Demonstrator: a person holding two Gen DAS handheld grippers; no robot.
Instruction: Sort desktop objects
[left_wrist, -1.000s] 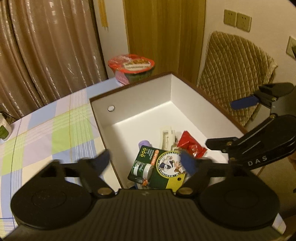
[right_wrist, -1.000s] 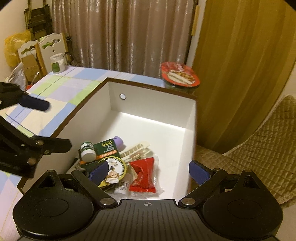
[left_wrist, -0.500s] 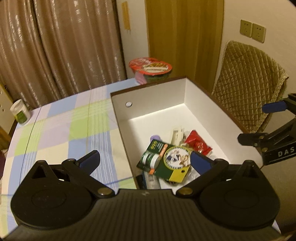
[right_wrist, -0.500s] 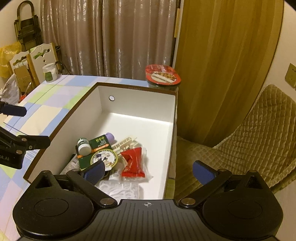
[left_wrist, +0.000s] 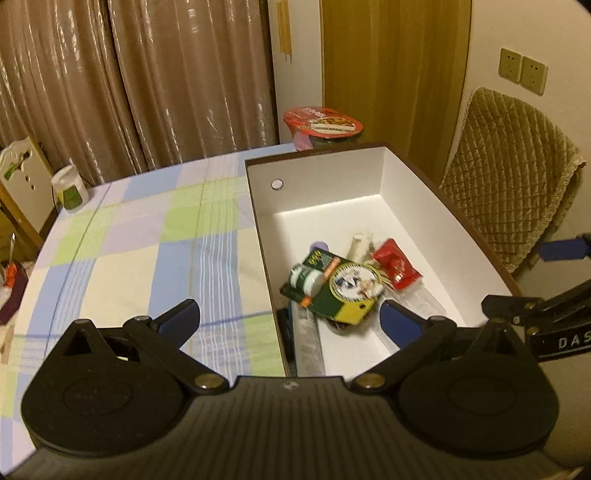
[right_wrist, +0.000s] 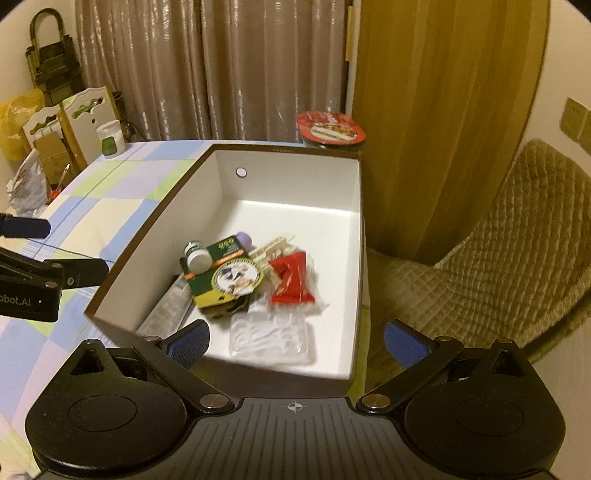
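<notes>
Both grippers, left gripper (left_wrist: 290, 319) and right gripper (right_wrist: 295, 341), have just been opening and stand wide and empty, apparently done; ahead and below them, sorted items (right_wrist: 236, 277) lie gathered in the box (right_wrist: 354, 258) on the counter (left_wrist: 147, 236).

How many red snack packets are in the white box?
1. The red packet lies in the white box, right of the green card pack. Another could hide under the pile.

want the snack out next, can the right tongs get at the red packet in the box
Probably yes: the right tongs stand open and empty, the box has no lid, and the red packet lies on top of the pile, uncovered.
</notes>
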